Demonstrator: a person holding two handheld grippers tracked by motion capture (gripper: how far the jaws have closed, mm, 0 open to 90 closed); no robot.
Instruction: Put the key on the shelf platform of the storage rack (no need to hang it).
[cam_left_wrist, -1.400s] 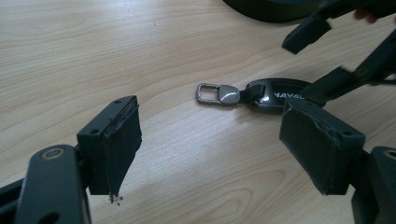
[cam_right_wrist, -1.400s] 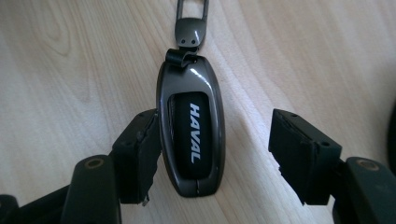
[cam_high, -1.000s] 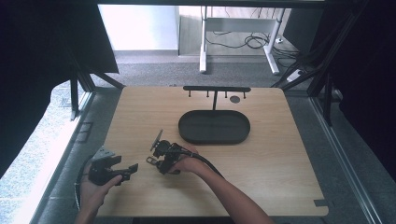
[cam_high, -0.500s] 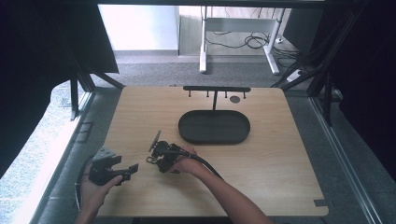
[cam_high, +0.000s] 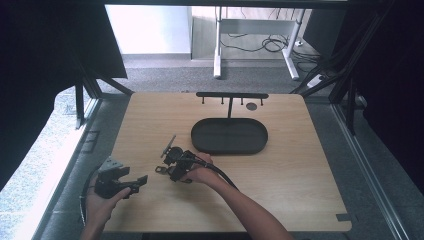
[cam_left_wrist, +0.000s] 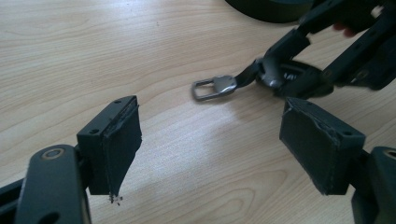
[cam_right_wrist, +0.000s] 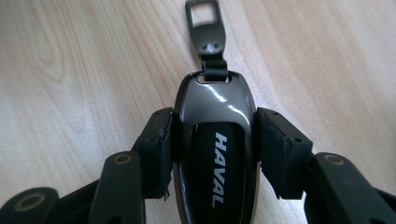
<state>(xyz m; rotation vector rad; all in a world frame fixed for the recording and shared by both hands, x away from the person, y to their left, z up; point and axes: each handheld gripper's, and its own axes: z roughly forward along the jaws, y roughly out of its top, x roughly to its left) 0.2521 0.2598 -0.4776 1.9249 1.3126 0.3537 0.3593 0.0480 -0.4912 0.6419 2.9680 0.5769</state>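
Nearest, the left hand-held gripper (cam_high: 134, 183) hovers spread just left of the car key (cam_right_wrist: 215, 154), which the right hand-held gripper (cam_right_wrist: 212, 149) has just closed on and pinches on the tabletop (cam_high: 300, 170), with the oval tray (cam_high: 229, 136) beyond.

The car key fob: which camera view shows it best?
The right gripper view: the key fob fills the frame, lettering legible, right gripper clamped on its sides. The left gripper view shows mainly its metal loop; the high view, a small dark shape.

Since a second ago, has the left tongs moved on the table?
No. The left tongs sit at the same spot near the table's front-left edge, same gap from the tray.
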